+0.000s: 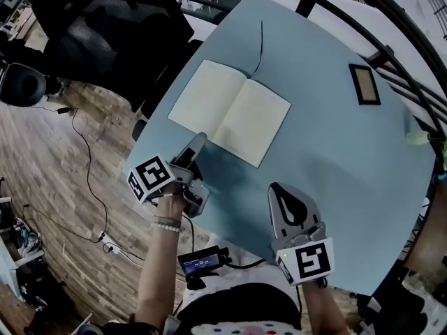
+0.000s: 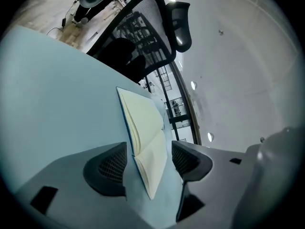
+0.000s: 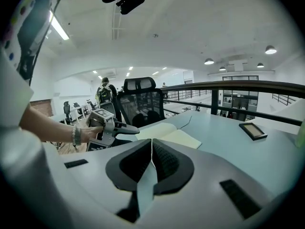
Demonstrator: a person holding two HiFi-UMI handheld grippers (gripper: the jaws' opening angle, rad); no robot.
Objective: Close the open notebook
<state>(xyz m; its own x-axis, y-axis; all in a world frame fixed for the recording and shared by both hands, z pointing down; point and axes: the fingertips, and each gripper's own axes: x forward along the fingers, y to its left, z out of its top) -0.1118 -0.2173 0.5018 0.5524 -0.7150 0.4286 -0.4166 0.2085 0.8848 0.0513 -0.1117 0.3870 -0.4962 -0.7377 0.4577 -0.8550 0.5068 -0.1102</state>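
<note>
An open notebook (image 1: 230, 112) with blank cream pages lies flat on the light blue table (image 1: 335, 159). A thin black ribbon runs from its spine toward the far edge. My left gripper (image 1: 198, 141) is rolled on its side at the notebook's near left edge. In the left gripper view its jaws (image 2: 150, 161) stand open, and the notebook (image 2: 145, 132) reaches in between them without touching either pad. My right gripper (image 1: 275, 188) hovers over the table's near part, right of the notebook. Its jaws (image 3: 151, 161) are shut on nothing. The notebook (image 3: 167, 133) and the left gripper (image 3: 128, 129) show ahead of it.
A small dark-framed picture (image 1: 364, 84) lies at the table's far right. A black mesh office chair (image 1: 105, 33) stands beyond the table's left edge, above a wooden floor with cables. A railing runs past the far side. A pale green thing (image 1: 419, 138) sits at the right edge.
</note>
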